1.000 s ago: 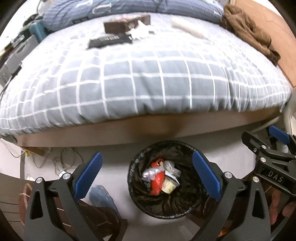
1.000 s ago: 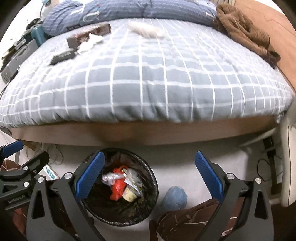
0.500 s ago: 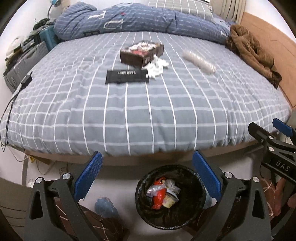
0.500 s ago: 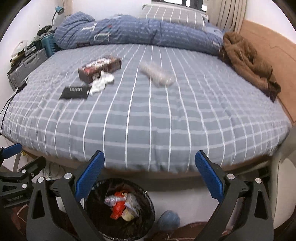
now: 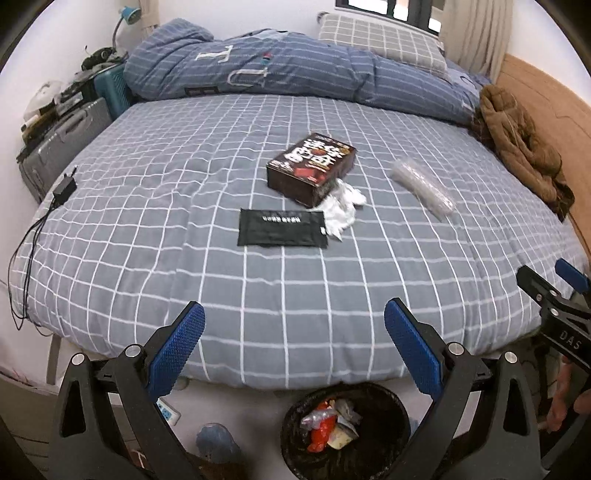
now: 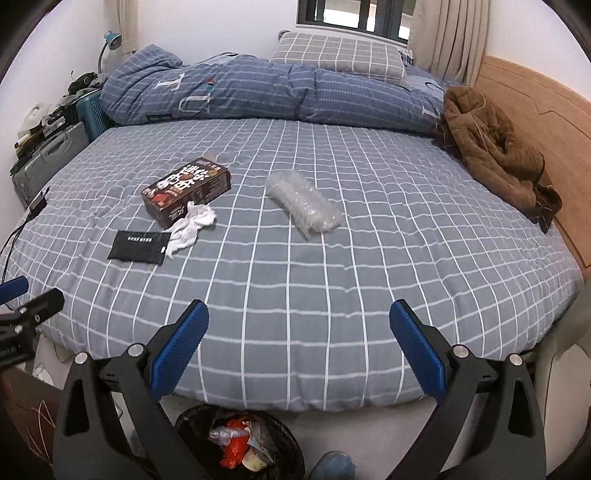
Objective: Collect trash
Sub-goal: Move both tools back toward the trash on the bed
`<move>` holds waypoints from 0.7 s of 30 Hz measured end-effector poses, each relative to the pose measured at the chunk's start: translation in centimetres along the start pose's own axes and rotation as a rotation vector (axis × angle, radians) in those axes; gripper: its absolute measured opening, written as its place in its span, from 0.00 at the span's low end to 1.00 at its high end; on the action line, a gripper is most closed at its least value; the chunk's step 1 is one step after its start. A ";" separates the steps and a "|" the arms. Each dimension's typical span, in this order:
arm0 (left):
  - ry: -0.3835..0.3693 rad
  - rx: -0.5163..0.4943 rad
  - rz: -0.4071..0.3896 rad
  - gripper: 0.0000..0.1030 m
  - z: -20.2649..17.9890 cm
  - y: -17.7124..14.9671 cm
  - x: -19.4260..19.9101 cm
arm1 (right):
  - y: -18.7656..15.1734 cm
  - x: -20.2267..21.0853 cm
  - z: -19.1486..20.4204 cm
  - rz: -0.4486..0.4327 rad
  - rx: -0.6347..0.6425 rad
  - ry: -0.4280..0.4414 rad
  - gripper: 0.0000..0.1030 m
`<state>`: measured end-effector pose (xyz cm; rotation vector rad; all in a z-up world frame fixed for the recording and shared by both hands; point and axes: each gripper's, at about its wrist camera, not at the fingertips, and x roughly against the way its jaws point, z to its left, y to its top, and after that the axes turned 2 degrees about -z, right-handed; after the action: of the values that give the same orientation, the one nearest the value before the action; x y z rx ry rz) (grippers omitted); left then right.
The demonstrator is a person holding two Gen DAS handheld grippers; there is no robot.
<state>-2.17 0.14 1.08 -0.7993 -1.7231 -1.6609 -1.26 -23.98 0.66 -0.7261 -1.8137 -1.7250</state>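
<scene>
Trash on bed: a dark box (image 5: pixel 311 168), a crumpled white tissue (image 5: pixel 341 212), a flat black packet (image 5: pixel 282 228) and a clear plastic wrapper (image 5: pixel 423 188) lie on the grey checked bed (image 5: pixel 258 295).
Box and tissue: the tissue touches the box's near end; the packet lies just beside the tissue at its 9 o'clock.
Wrapper: well apart from the box, at its 3 o'clock.
Bin: a black-lined bin (image 5: pixel 347 432) stands on the floor at the foot of the bed, at 6 o'clock in both views, holding red, silver and pale scraps.
Left gripper: the left gripper (image 5: pixel 293 345) hangs empty above the bed's near edge, its blue-padded fingers (image 5: pixel 177 347) spread wide.
Right gripper: the right gripper (image 6: pixel 297 345) is likewise empty, fingers (image 6: pixel 181 349) spread wide, over the same edge.
Left view only: a charger (image 5: pixel 64 186) and its trailing cable are plain at 9 o'clock; a white power strip (image 5: pixel 168 411) lies on the floor; part of a hand (image 5: pixel 565 398) shows at 4 o'clock under the right gripper.
Right view only: the window (image 6: pixel 354 16) at 12 o'clock, and the wrapper's bubbled texture shows clearly.
Surroundings: a blue striped duvet (image 6: pixel 258 92) and checked pillow (image 6: pixel 340 55) sit at 12 o'clock, a brown coat (image 6: pixel 495 151) at 2 o'clock against the wooden headboard (image 6: pixel 546 122), and a grey suitcase (image 5: pixel 59 136) at 10 o'clock.
</scene>
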 end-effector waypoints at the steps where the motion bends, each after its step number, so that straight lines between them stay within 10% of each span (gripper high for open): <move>1: 0.002 0.002 0.000 0.93 0.2 0.4 -0.4 | 0.2 -0.3 0.0 0.000 0.001 -0.001 0.92; 21: 0.012 -0.003 0.094 0.93 0.8 5.3 -13.4 | 4.9 -13.6 -0.6 0.084 0.023 0.000 0.92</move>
<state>10.43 0.96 -5.95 -0.8568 -1.6498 -1.6024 11.92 -24.69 -5.27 -0.7819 -1.7743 -1.6476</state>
